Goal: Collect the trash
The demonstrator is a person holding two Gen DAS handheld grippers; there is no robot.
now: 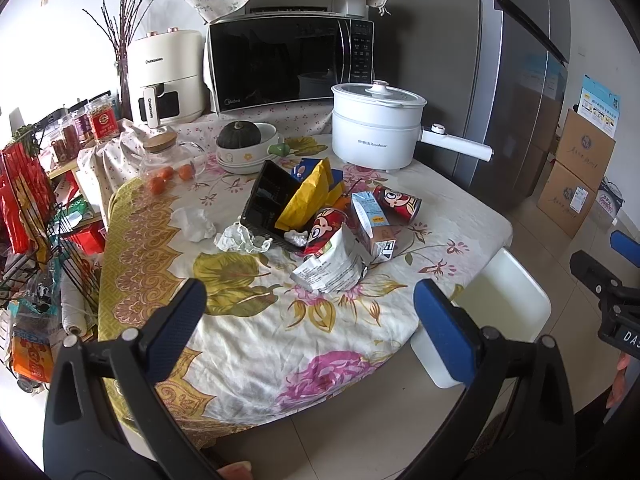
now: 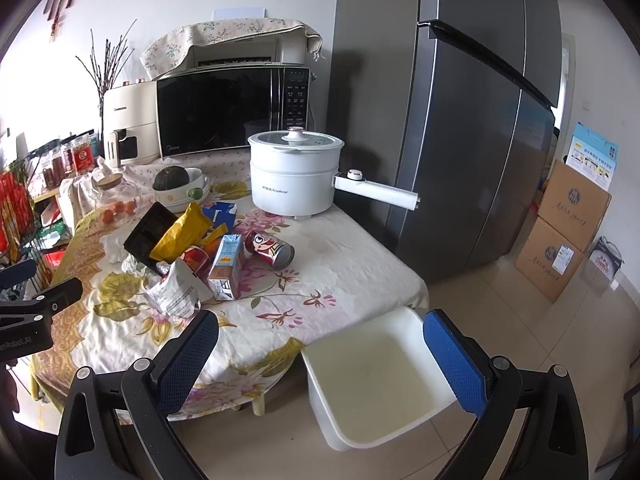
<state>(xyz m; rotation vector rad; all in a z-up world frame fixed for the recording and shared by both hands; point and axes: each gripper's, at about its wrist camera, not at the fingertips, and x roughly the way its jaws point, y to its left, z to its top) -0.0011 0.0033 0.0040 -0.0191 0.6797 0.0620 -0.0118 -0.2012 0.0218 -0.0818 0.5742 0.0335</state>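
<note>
Floral tablecloth (image 1: 256,332) is a mess: crumpled bag (image 1: 334,268), milk carton (image 1: 374,222), red cans (image 1: 398,204), wadded tissues (image 1: 194,222) heaped mid-table. White bin (image 2: 372,376) sits on the floor just beside it. Both my left gripper (image 1: 310,312) and right gripper (image 2: 320,344) are spread wide, holding nothing.

The second can (image 2: 195,257) is mostly hidden behind the foil bag (image 2: 176,288) and carton (image 2: 227,268); the tray (image 1: 266,204) is partly covered by yellow wrappers (image 1: 308,196); the bin (image 1: 496,312) is half hidden behind the table (image 1: 280,320)
</note>
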